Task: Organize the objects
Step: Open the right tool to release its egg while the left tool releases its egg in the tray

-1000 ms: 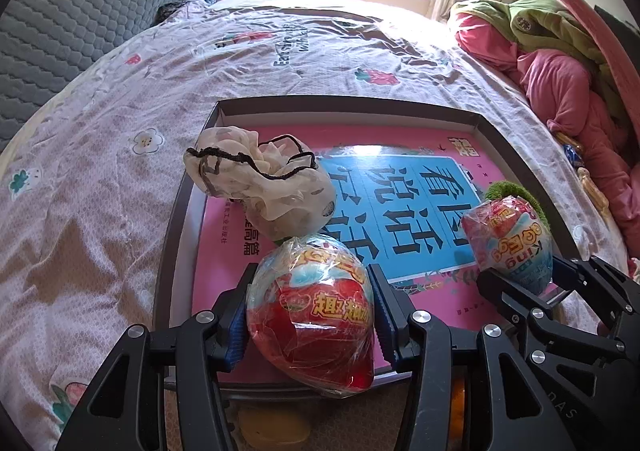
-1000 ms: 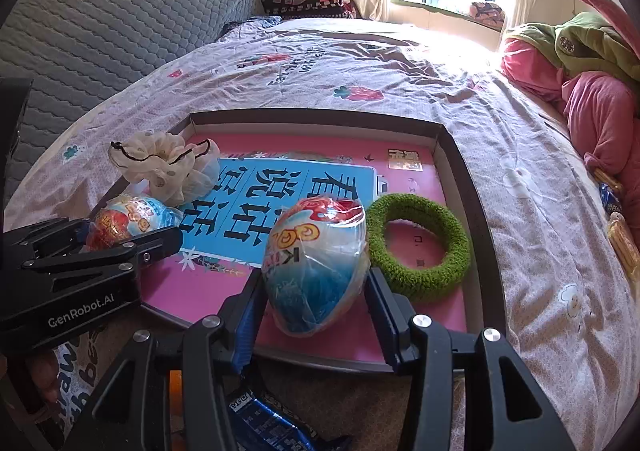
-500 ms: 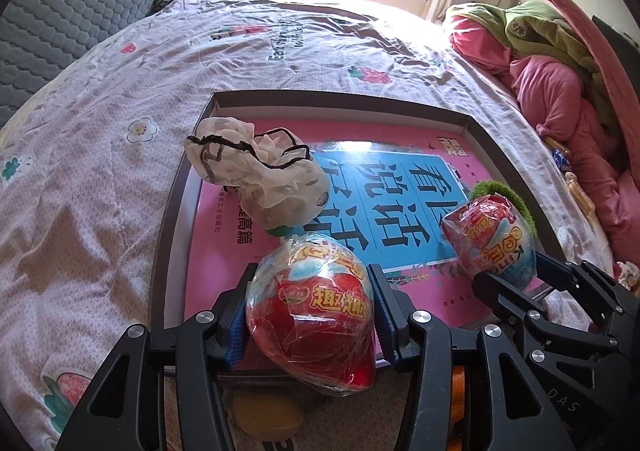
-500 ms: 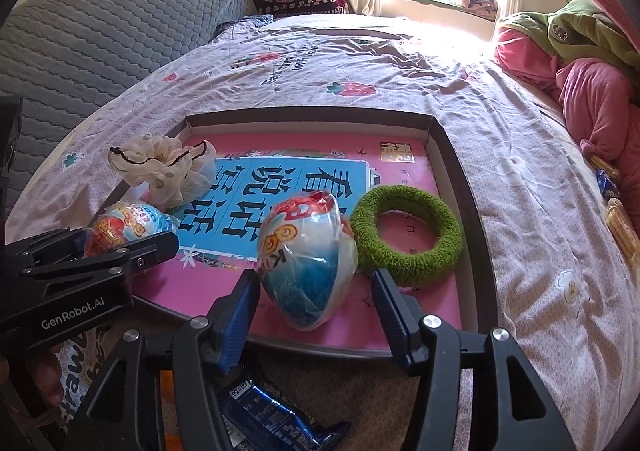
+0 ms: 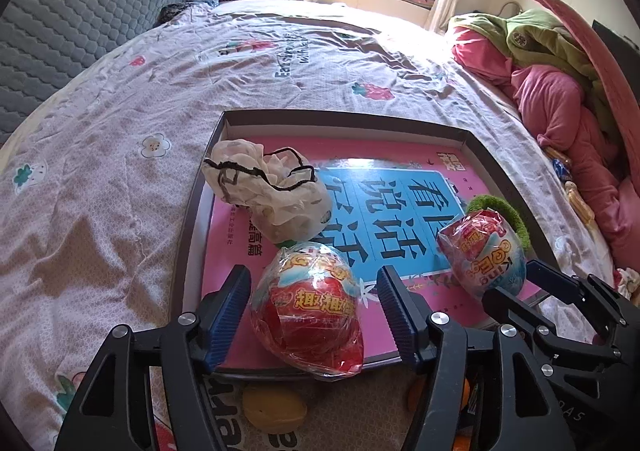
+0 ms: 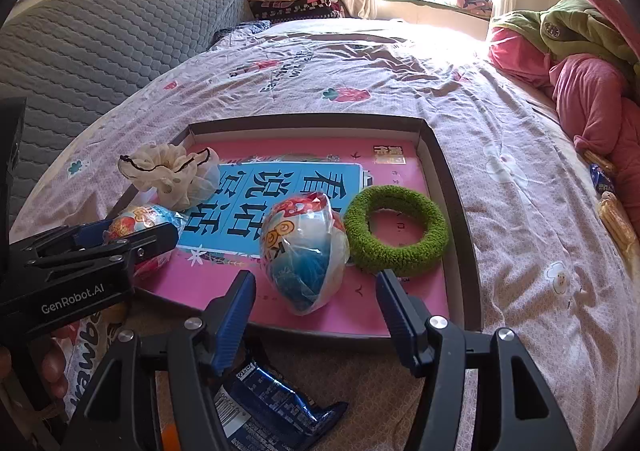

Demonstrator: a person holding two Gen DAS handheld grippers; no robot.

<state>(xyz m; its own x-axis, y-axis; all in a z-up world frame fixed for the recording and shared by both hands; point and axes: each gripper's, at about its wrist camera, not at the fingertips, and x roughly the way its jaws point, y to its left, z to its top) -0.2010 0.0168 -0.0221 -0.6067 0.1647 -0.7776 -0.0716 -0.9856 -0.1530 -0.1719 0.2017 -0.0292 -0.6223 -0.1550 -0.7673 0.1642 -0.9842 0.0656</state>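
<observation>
A shallow box lid [image 5: 486, 155] [image 6: 452, 179] with a pink and blue print lies on the bed. A red wrapped toy egg [image 5: 308, 305] [image 6: 138, 225] rests on its near left edge, between the fingers of my open left gripper [image 5: 314, 315] [image 6: 160, 237]. A blue and white wrapped egg [image 6: 304, 251] [image 5: 482, 253] stands in the lid just beyond my open right gripper [image 6: 314, 313] [image 5: 512, 283]. A green fuzzy ring [image 6: 396, 229] [image 5: 516, 217] lies right of it. A cream scrunchie [image 5: 268, 189] [image 6: 172, 173] sits at the lid's left.
A blue snack packet [image 6: 268, 407] and a yellow round item [image 5: 274, 407] lie on the bedding in front of the lid. Pink and green clothes [image 5: 560, 91] pile at the right. A grey quilted headboard [image 6: 100, 35] stands at the left.
Both grippers opened. The right one released the blue and white egg into the lid and drew back; the left one released the red egg onto the lid's near edge.
</observation>
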